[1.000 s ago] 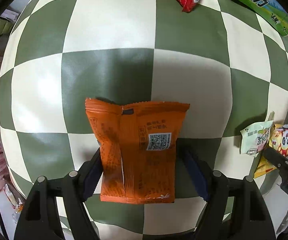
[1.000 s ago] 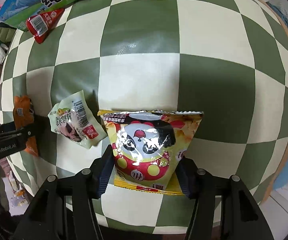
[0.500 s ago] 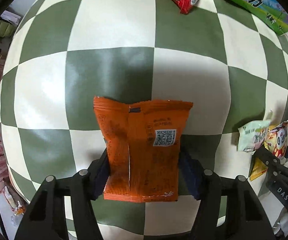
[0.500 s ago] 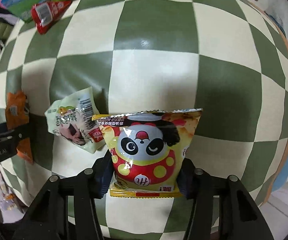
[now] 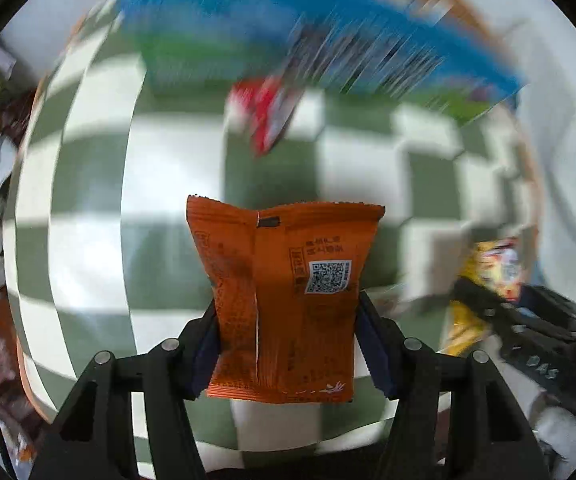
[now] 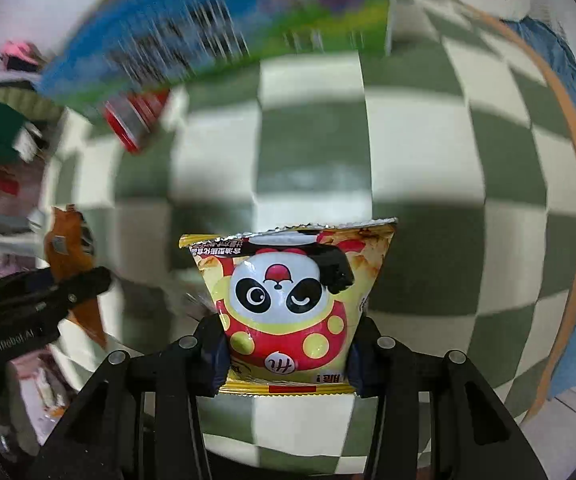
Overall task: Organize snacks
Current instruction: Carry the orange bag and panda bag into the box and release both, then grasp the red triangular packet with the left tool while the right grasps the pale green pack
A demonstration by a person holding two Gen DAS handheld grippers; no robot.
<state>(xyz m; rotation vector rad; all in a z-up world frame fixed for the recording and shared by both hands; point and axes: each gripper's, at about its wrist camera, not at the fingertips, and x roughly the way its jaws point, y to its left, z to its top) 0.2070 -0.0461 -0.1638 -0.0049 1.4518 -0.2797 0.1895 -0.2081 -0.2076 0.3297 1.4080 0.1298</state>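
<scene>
Fingers (image 5: 203, 344) (left) pinching orange packet (image 5: 288, 300); right fingers (image 6: 215, 360) pinching panda snack bag (image 6: 288, 308); box blurred.

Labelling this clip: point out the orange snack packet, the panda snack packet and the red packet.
orange snack packet (image 5: 288, 304): left wrist view, middle of its back.
panda snack packet (image 6: 288, 304): right wrist view, the panda face.
red packet (image 5: 265, 118): left wrist view, its blurred middle.

The cloth (image 6: 428, 152) is a check of green and cream squares, with an orange border along its right edge. One packet (image 5: 288, 300) is plain orange with a white code square. The other (image 6: 292, 304) is yellow and red with yellow spots — a black-and-white panda face on it. Toward the far edge, a blue-and-green box (image 6: 215, 28) and a red wrapper (image 5: 267, 116) — both blurred.
</scene>
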